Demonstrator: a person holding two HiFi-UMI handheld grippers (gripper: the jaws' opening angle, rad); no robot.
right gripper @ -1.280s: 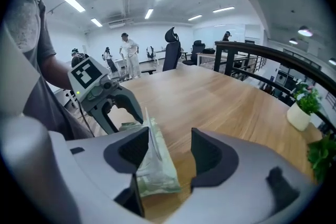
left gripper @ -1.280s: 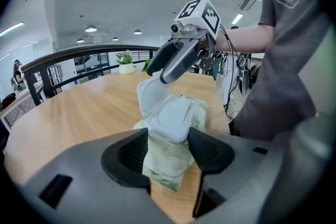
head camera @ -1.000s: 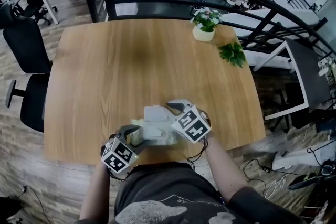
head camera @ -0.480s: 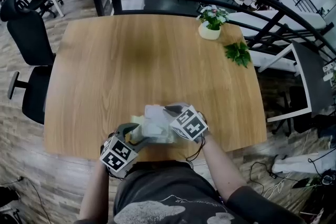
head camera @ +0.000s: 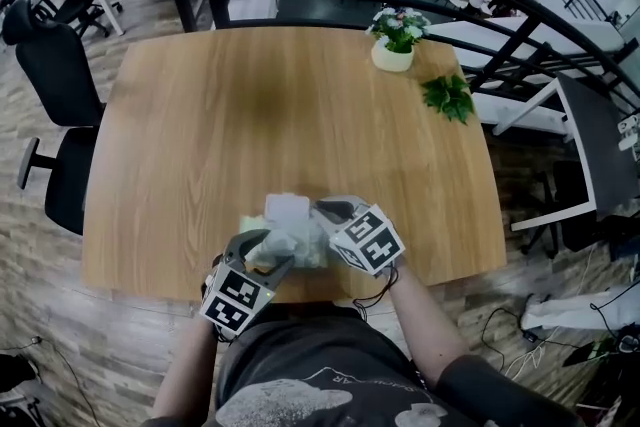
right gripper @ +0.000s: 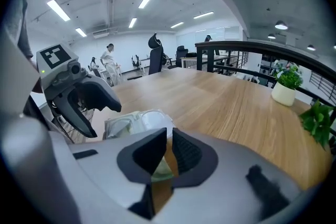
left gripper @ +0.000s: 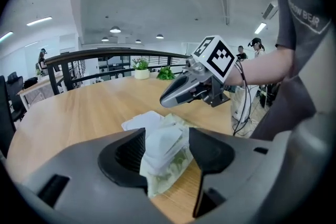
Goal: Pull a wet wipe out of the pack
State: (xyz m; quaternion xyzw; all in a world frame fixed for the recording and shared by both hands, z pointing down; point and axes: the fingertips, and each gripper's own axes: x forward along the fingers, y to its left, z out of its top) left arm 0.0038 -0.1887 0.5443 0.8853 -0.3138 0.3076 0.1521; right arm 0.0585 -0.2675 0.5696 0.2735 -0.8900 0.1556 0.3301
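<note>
Near edge of counter [head camera: 300, 95]: wipe pack [head camera: 292, 237], soft, light, probably slippery, clamped across its width in wide-spread left claw [left gripper: 167, 138]. Just right: right claw [right gripper: 169, 137], pressed together, apparently empty. Farther, best hold: white sheet [left gripper: 140, 122] at pack's top.

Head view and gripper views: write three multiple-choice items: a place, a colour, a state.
1. Where is the wet wipe pack?
A) on a chair
B) between the left gripper's jaws, by the table's near edge
C) on the floor
2. What colour is the flower pot?
A) white
B) black
C) red
3. How are the right gripper's jaws?
A) wide apart
B) clamping the pot
C) nearly together
B: the left gripper view shows it there. A: white in the head view. C: only a slit shows.
</note>
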